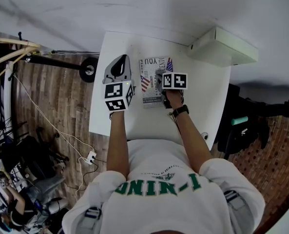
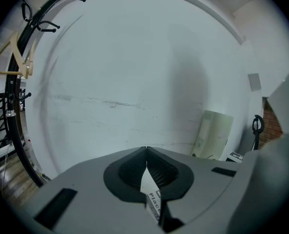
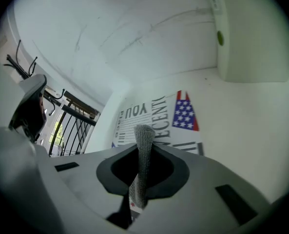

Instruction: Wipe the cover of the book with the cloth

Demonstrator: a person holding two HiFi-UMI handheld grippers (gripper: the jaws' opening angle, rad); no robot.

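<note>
The book (image 1: 149,72) lies flat on the white table (image 1: 202,94); its cover shows black print and a US flag (image 3: 185,112). A grey knitted cloth (image 3: 144,147) is pinched in my right gripper (image 1: 163,82), which is shut on it over the cover's middle. The cloth (image 1: 159,75) hangs onto the book. My left gripper (image 1: 120,63) is held just left of the book, tilted up at the wall. Its jaws meet at the tips (image 2: 145,149). A strip of the printed cover (image 2: 152,195) shows through the gap below the tips.
A white box (image 1: 223,46) stands at the table's far right corner against the wall, close to the book (image 3: 254,33). Left of the table are wooden floor, cables and a black wheel (image 1: 89,70). Dark gear (image 1: 241,126) sits to the right.
</note>
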